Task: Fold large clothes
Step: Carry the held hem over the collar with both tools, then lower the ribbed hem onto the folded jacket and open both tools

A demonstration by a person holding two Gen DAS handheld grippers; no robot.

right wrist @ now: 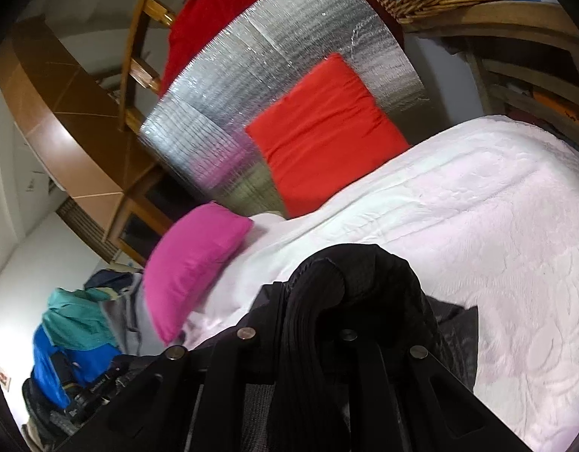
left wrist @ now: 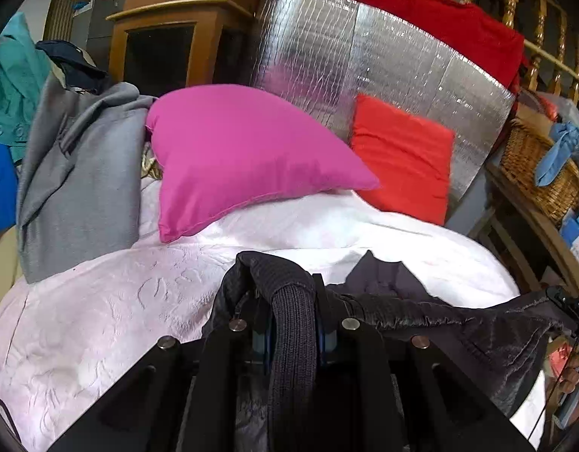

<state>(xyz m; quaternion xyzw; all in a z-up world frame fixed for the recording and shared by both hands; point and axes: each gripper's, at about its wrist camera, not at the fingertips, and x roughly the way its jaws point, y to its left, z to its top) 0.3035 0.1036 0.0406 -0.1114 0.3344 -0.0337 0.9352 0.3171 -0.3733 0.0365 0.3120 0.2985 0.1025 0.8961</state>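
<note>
- A bedroom: a bed with a pale pink embossed coverlet fills the near ground. At its head a pink pillow and a red cushion lean on a silver foil board. A heap of grey, teal and blue clothes sits along the bed's left edge.
- The task's thing is a dark jacket, shiny, thin shell with ribbed knit trim. It is lifted over the near edge of the bed and stretched between the two tools.
- The left gripper is pressed together on a ribbed knit band of the jacket, which bulges up over its fingers.
- The right gripper is likewise clamped on ribbed knit and bunched dark fabric (its fingertips are buried, so the exact pinch point is hidden).
- Judged handling: light, fully limp, and likely slippery on the shell. The ribbed trim looks the surest hold; seams or shoulders would also serve better than smooth panels.
</note>
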